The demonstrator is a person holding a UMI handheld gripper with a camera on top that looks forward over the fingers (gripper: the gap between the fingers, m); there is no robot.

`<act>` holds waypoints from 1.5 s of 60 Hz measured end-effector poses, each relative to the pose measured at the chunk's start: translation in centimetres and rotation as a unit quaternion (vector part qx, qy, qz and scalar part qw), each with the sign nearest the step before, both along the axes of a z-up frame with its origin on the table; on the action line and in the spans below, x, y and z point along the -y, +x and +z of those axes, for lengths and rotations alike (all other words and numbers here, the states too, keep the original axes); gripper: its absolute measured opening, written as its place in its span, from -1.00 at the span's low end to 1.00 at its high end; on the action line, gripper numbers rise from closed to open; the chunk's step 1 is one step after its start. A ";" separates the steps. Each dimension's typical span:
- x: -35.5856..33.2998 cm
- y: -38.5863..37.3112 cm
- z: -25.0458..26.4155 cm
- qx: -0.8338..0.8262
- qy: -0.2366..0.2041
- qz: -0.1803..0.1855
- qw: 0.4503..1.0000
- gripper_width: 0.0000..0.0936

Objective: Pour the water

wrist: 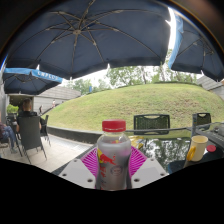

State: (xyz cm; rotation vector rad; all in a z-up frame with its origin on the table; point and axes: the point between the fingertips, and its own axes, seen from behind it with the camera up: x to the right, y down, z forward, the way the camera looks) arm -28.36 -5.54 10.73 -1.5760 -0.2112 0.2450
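- The bottle, clear with a red cap, stands upright between the pads of the hand-held gripper, its lower half hidden by its own bulk and the fingers.
- The pink pads lie close against both sides of the bottle, so the hand-held gripper looks closed on it. I cannot see whether the bottle's base rests on the table or is lifted clear.
- The cap appears to be on. As I judge it, tipping now would pour nothing; the cap would have to come off first.
- A yellow cup stands on the glass table, ahead and well to the right of the bottle. It is the likely target, though its inside does not show.
- Risks from here: the bottle is smooth and round, and held low on its body it could swivel or slip between the pads as it tilts. A squeeze too hard could dent thin plastic and push water out early once opened.
- The cup looks light; a knock from the bottle's neck could topple it on the slick glass.
- Farther out: dark chairs across the table, big umbrellas overhead, a grassy slope beyond, and a seated person far left.
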 end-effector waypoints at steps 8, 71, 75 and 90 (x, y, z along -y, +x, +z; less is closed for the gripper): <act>-1.0 1.1 1.9 -0.120 -0.014 0.008 0.993 -0.27; -8.3 24.2 11.5 -0.658 -0.077 0.051 0.748 -0.21; -7.3 26.4 17.1 -0.535 0.012 0.047 0.844 -0.07; -7.5 40.7 20.0 -0.073 0.169 -0.152 0.971 -0.19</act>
